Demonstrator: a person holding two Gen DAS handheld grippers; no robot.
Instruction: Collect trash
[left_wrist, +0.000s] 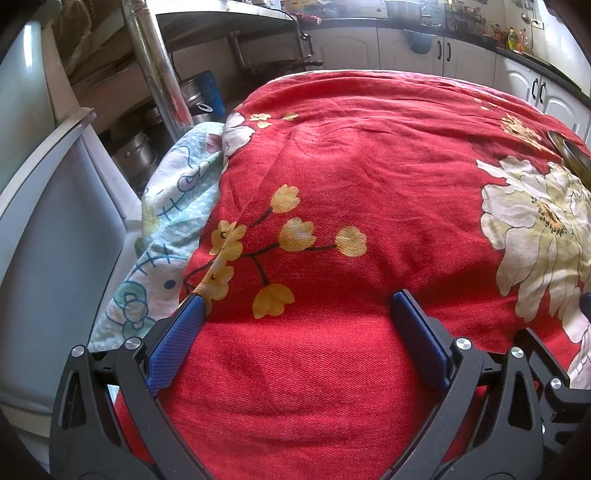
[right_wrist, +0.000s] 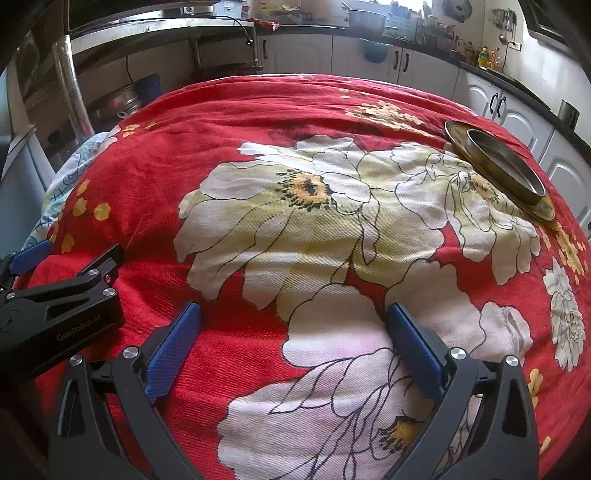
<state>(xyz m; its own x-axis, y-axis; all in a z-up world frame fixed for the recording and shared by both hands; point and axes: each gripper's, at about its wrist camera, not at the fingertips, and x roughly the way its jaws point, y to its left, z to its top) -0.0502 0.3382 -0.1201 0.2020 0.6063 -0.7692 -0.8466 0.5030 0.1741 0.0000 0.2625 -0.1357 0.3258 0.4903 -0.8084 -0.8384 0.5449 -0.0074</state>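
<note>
Both grippers, left (left_wrist: 295, 314) and right (right_wrist: 293, 325), gape over red cloth (right_wrist: 221, 122).

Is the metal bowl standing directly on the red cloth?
No, in the right wrist view the metal bowl stands on a brass plate, and that plate lies on the red floral cloth.

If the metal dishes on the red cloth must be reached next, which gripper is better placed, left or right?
Probably the right gripper: the stacked metal dishes lie ahead on its right side. For the left gripper they sit at the far right edge. Both are open.
</note>
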